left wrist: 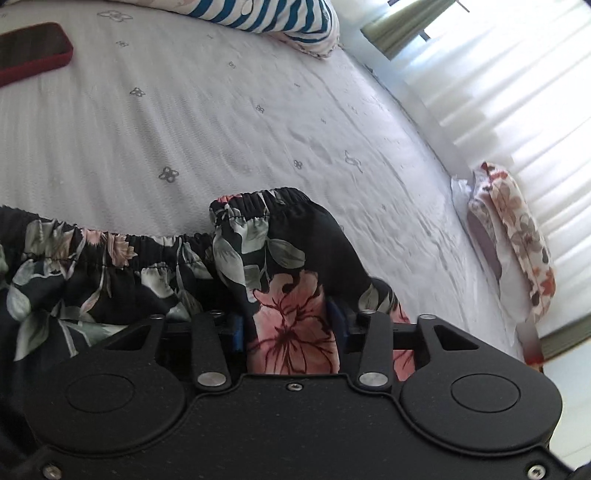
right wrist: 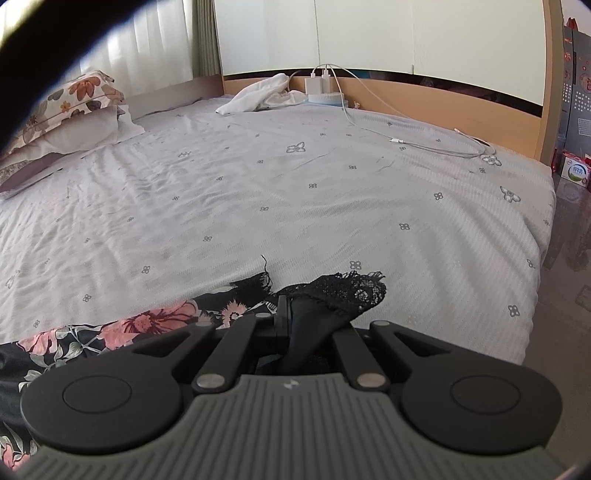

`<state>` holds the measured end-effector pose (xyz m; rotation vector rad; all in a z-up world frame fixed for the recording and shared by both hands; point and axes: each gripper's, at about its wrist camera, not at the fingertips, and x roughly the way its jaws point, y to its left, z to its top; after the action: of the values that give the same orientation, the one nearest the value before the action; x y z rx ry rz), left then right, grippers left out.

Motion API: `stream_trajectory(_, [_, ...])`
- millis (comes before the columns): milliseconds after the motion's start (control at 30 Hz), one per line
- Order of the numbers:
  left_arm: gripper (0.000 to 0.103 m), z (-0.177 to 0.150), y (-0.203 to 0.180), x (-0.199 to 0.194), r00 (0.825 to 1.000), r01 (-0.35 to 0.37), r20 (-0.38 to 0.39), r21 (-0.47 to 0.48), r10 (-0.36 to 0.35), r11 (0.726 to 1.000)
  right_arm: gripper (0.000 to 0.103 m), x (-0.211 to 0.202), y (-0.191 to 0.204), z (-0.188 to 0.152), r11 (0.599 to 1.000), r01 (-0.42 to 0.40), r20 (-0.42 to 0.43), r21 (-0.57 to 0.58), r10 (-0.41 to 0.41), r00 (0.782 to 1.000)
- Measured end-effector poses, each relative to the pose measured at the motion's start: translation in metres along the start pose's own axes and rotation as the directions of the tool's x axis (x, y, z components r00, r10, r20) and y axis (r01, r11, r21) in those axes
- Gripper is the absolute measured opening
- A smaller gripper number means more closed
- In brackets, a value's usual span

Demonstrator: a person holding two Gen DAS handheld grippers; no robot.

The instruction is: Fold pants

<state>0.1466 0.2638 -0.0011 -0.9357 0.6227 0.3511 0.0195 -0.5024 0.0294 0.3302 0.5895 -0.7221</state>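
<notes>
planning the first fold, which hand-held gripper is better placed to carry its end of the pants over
Left, probably. The left hand-held gripper has the waistband end of the pants bunched between its fingers; the right hand-held gripper pinches only the lace hem.

The pants [left wrist: 110, 266] lie on the bed [left wrist: 221, 129], their waistband bunched between the left gripper [left wrist: 291, 325] fingers and spreading to its left. Ahead and left of that gripper lies a phone [left wrist: 29, 51]; ahead, a striped pillow [left wrist: 273, 18]; to its right, a floral pillow [left wrist: 517, 236]. The pants' lace hem [right wrist: 351, 291] sits in the right gripper [right wrist: 295, 325], a cable [right wrist: 424, 144] far ahead.
</notes>
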Motion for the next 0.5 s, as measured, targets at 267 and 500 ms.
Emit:
stream_trajectory(267, [0.002,0.004,-0.028,-0.040,0.989,-0.046,0.145,0.181,0.020,0.982,0.002,-0.011,0.005,0.003,0.999,0.029,0.052,-0.034,-0.027,0.998])
stream_trajectory(500, [0.001,0.017,-0.025,-0.114,0.971,-0.027,0.238,0.221,-0.027,0.975,0.002,-0.041,0.004,0.006,0.998,0.022,0.122,-0.053,-0.015,0.992])
